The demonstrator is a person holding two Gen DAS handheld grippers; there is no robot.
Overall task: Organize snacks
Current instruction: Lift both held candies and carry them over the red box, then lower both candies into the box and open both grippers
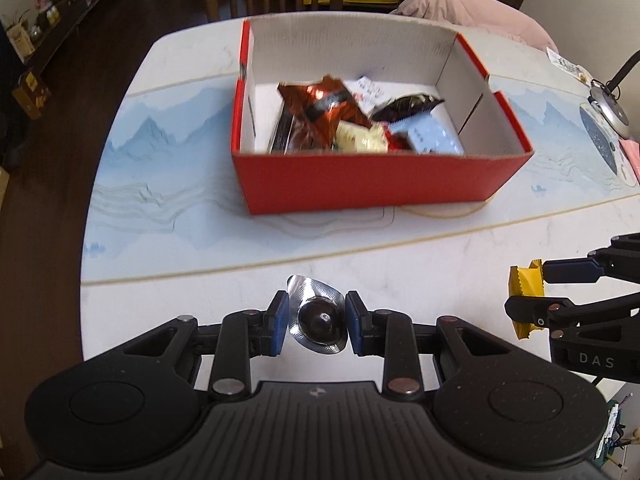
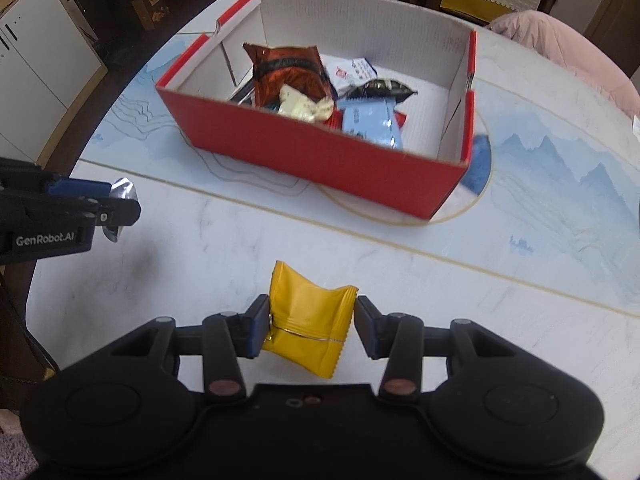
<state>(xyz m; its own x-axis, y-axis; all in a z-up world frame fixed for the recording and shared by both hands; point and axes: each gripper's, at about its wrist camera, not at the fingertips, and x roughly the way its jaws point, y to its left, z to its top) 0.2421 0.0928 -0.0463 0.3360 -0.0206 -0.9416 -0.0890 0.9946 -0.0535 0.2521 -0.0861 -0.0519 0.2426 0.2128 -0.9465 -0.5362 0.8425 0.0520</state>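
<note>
The left gripper [image 1: 316, 322], a black two-finger tool with blue pads, is closed narrowly on a small snack in a clear and silver foil wrapper with a dark round sweet inside [image 1: 318, 318]; the wrapper sits squarely between the pads, its crimped ends sticking out above and below them, clear of the white marble-patterned table [image 1: 200, 304] beneath. The right gripper [image 2: 310, 322], of the same build, is clamped a little wider on a yellow crinkled foil snack packet [image 2: 308, 320], which is pinched at its two sides and bulges between the fingers, its lower corner hanging down toward the gripper's body. From the left wrist view the right gripper [image 1: 532, 292] shows at the right edge with the yellow packet [image 1: 524, 284] in its fingers, just beside the left one; from the right wrist view the left gripper [image 2: 120, 208] shows at the left edge with a bit of silver wrapper [image 2: 124, 188] poking out. Beyond both, on a blue mountain-print table runner [image 1: 160, 140], stands an open red cardboard box with a white inside [image 1: 360, 184]. In it lie several snacks: a copper-brown foil bag [image 1: 320, 104], a black packet [image 1: 408, 106], a pale blue packet [image 1: 432, 136] and a cream-coloured wrapper [image 1: 360, 140]. Both held snacks are outside the box, on its near side.
</note>
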